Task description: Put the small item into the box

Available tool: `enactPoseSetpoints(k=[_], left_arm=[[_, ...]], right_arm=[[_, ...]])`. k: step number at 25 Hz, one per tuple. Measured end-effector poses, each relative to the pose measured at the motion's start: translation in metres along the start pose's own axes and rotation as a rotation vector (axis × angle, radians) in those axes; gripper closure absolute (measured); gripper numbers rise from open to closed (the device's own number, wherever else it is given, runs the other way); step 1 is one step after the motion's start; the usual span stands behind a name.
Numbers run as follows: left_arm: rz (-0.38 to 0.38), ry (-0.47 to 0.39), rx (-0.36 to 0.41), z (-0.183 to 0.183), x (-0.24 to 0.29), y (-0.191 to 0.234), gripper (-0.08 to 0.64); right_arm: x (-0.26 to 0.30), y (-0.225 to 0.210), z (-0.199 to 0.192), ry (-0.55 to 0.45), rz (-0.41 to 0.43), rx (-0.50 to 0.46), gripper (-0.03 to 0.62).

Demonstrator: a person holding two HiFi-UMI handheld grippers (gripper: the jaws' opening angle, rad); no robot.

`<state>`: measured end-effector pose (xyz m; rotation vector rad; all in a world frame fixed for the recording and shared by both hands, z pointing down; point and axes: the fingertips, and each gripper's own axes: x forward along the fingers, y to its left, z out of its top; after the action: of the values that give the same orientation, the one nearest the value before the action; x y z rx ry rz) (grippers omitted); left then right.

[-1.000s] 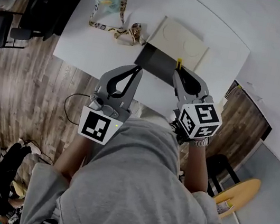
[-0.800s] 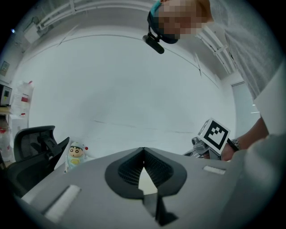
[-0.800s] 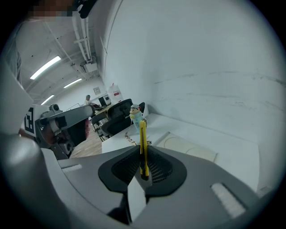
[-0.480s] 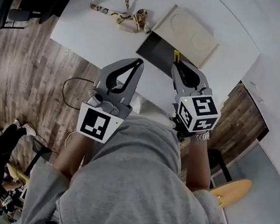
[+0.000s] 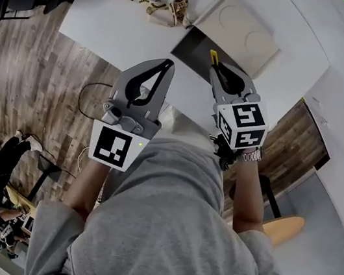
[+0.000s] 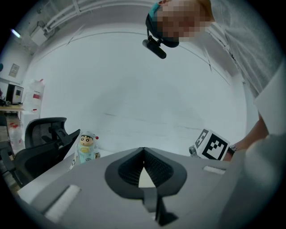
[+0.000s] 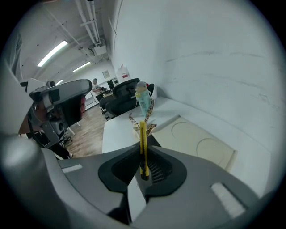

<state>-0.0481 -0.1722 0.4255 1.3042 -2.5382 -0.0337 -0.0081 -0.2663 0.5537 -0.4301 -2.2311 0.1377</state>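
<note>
A yellow utility knife (image 5: 211, 59) stands upright between the jaws of my right gripper (image 5: 213, 68), which is shut on it. The knife (image 7: 142, 129) pokes out past the jaw tips in the right gripper view. It hovers over the near edge of a dark open box (image 5: 194, 50). The box's cream lid (image 5: 246, 31) lies just behind it, and that lid (image 7: 196, 143) is also in the right gripper view. My left gripper (image 5: 170, 63) hangs to the left of the box, above the table's front edge. Its jaws are shut with nothing between them.
The white table (image 5: 106, 23) carries a patterned lanyard (image 5: 153, 4) at the back left. A cartoon figurine (image 6: 88, 146) stands on it, with a black office chair (image 6: 40, 145) beyond. White walls border the table's far and right sides. Wood floor lies to the left.
The head view has shifted, so the table and box slid up and right and the figurine left the frame. Both grippers stay near the box's near edge, the right still holding the knife.
</note>
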Motion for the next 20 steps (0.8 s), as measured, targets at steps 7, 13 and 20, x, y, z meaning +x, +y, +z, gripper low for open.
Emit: enactPoseSetpoints(k=[7, 13, 20], left_arm=[[0.034, 0.006, -0.012, -0.008, 0.000, 0.010, 0.557], [0.045, 0.004, -0.026, -0.011, 0.003, 0.015, 0.557], [0.062, 0.013, -0.041, -0.015, 0.003, 0.022, 0.557]], right_arm=[[0.022, -0.003, -0.019, 0.069, 0.016, -0.016, 0.526], [0.039, -0.010, -0.036, 0.131, 0.016, -0.035, 0.526], [0.054, -0.021, -0.049, 0.191, 0.002, -0.021, 0.526]])
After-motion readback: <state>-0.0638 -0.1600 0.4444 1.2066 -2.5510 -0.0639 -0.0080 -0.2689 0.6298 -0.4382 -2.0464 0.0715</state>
